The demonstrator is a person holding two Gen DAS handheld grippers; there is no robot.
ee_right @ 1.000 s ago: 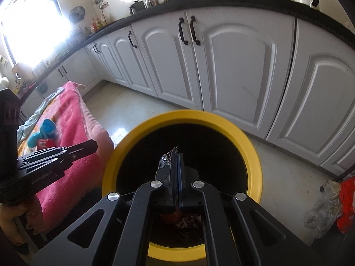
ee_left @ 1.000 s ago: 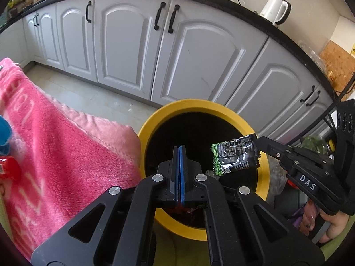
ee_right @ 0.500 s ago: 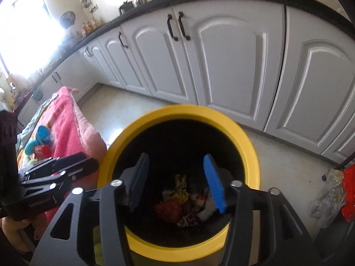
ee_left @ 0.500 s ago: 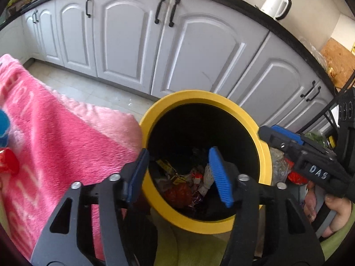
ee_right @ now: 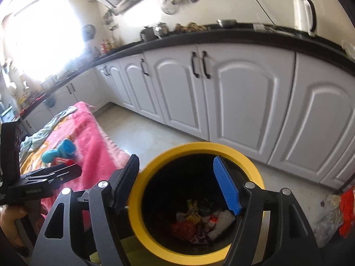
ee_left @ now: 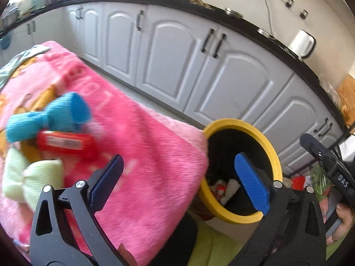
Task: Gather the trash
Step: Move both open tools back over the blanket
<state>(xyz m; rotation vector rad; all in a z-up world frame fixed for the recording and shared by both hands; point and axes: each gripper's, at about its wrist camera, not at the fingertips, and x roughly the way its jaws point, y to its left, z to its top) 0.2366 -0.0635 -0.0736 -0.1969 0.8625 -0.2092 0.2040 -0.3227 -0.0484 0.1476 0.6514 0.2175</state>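
Observation:
A yellow-rimmed black bin (ee_right: pixel 257 173) stands on the floor with several wrappers (ee_right: pixel 199 221) inside; it also shows in the left wrist view (ee_left: pixel 274 155). My right gripper (ee_right: pixel 177 181) is open and empty over the bin. My left gripper (ee_left: pixel 179 181) is open and empty, above the pink blanket's edge (ee_left: pixel 155 155) beside the bin. On the blanket lie a red packet (ee_left: pixel 64 143), a blue object (ee_left: pixel 51 116) and a pale green item (ee_left: pixel 33 177).
White kitchen cabinets (ee_right: pixel 244 102) under a black counter run behind the bin. A white kettle (ee_left: pixel 302 43) stands on the counter. Plastic bags (ee_right: pixel 337 212) lie on the floor to the right of the bin.
Both grippers opened; the green-black wrapper left the right gripper and is gone from view. My left gripper has swung left from the bin toward the blanket.

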